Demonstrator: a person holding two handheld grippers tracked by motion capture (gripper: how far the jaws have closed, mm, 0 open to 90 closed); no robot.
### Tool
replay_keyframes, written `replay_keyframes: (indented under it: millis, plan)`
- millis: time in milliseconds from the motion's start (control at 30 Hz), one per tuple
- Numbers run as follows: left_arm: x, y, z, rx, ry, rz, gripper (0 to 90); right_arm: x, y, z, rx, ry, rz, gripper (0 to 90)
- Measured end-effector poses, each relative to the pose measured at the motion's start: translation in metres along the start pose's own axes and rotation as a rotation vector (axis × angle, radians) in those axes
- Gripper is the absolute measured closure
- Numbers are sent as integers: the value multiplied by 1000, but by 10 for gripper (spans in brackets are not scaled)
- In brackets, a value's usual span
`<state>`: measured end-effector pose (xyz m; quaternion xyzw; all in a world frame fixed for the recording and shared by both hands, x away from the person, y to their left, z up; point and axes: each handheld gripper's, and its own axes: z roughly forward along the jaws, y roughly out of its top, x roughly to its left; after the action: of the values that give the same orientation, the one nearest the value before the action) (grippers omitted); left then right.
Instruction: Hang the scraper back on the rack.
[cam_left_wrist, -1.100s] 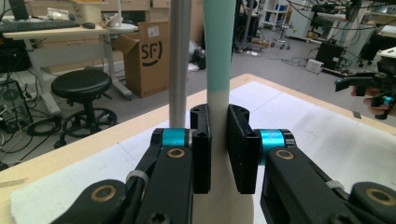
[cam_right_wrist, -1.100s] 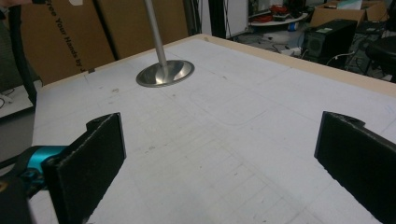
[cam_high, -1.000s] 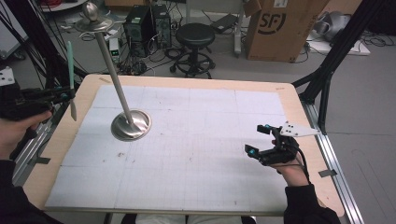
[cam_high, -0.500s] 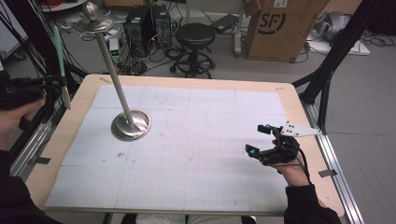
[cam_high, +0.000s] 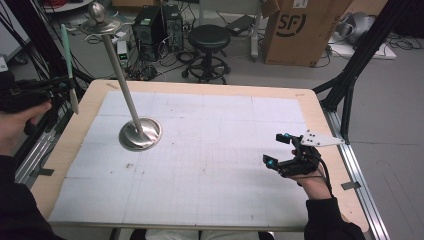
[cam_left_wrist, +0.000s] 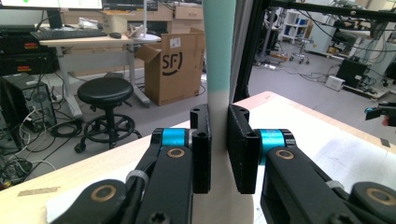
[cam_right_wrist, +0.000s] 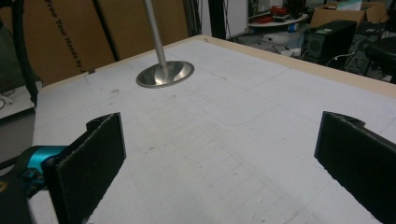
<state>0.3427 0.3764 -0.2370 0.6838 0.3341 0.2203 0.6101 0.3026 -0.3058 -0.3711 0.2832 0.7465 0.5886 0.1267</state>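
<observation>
Off the table's left edge, the left claw (cam_high: 64, 85) is held in the air in the person's left hand (cam_high: 17, 125), its 2 jaws pinching a thin rod (cam_high: 69, 70) that stands upright. From the left gripper view the jaws press flat on the rod's pale lower part (cam_left_wrist: 219, 140), and the teal upper part rises straight above them, out of the top of the view. Beyond the claw's tips, across the wooden rim, a metal stand (cam_high: 140, 134) sits on the white mat (cam_high: 215, 165), its round base flat and its pole leaning up toward a small disc and ball (cam_high: 97, 15) at the top.

Near the table's right edge, the right claw (cam_high: 278, 150) rests low over the mat in the right hand (cam_high: 312, 182), jaws spread wide with nothing between them. Ahead of these jaws in the right gripper view lies bare mat, and farther on the stand's base (cam_right_wrist: 165, 73), well apart.
</observation>
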Motion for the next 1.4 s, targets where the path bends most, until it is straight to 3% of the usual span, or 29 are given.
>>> replay_keyframes:
  millis: [900,1100,1267,1400]
  plan:
    - [-4,-3,16,30,-21,-3,803,0,0,0,0,0,-1,9]
    - [-8,-5,20,23,5,14,795,0,0,0,-1,-1,-4,9]
    - [-17,-12,22,-36,31,49,663,0,0,0,0,1,-4,9]
    - [-26,-21,23,-56,23,65,569,-1,-1,2,2,1,-6,8]
